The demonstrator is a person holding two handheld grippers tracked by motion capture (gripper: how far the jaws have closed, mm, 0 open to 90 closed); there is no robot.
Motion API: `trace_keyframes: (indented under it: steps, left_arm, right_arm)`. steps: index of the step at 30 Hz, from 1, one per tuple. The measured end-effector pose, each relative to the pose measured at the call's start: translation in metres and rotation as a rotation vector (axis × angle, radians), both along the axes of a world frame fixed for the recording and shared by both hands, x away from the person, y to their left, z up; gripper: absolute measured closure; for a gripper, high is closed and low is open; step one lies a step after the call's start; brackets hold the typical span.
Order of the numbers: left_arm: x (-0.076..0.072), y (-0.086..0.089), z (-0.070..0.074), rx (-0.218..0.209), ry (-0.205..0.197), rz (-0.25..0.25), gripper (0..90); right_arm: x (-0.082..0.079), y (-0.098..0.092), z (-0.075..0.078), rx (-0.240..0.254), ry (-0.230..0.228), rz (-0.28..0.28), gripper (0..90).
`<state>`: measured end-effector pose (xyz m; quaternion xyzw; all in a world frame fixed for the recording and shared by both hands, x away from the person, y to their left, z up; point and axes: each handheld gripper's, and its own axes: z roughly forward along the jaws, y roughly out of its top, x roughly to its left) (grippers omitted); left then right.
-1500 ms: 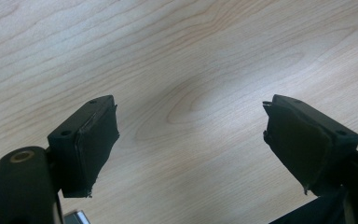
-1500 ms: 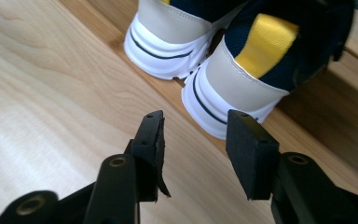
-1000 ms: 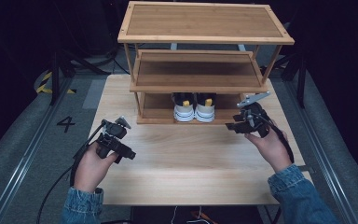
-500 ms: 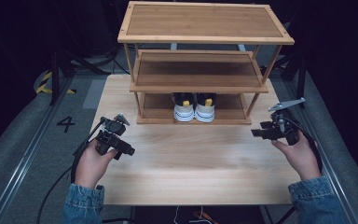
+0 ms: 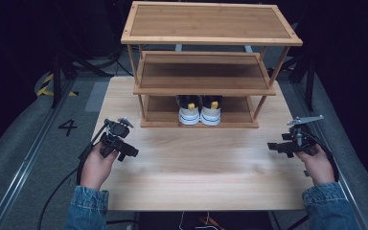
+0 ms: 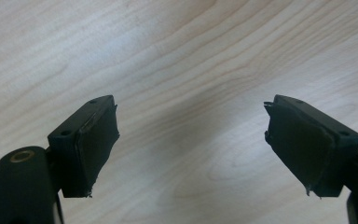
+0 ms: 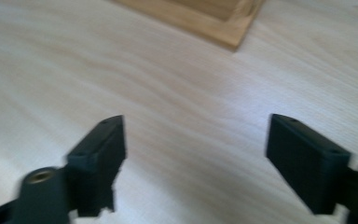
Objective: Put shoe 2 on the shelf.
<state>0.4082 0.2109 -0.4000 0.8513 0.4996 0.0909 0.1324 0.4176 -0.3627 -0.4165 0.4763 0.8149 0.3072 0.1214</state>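
On the bottom shelf of the wooden rack stands a pair of white shoes, side by side, toes toward the person, at the far middle of the bench. Both sets of tongs are well apart from the shoes, nearer the person and out to either side. Left tongs sit low over the bench at its left part, held in the left hand, pointing across toward the middle; in the left gripper view the two black jaws stand spread wide with bare wood grain between them. Right tongs hang by the bench's right edge in the right hand, also pointing inward. Their jaws have just been opening and stand spread, with nothing between them in the right gripper view, where a corner of the rack shows ahead. Neither set touches the shoes or the rack.
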Motion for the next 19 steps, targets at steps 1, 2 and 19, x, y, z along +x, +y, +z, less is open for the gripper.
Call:
trace_keyframes:
  steps: [1, 2, 19]
  left_arm:
    - [0.000, 0.000, 0.000, 0.000, 0.000, 0.000, 16.7]
    - [0.001, 0.001, -0.001, 0.005, -0.001, -0.006, 16.7]
    - [0.002, 0.017, -0.010, -0.053, 0.046, 0.056, 17.0]
  right_arm:
    - [0.000, 0.000, 0.000, 0.000, 0.000, 0.000, 14.8]
    - [0.001, -0.003, -0.003, 0.002, 0.018, 0.015, 17.5]
    - [0.005, 0.000, -0.029, -0.136, -0.076, 0.069, 16.5]
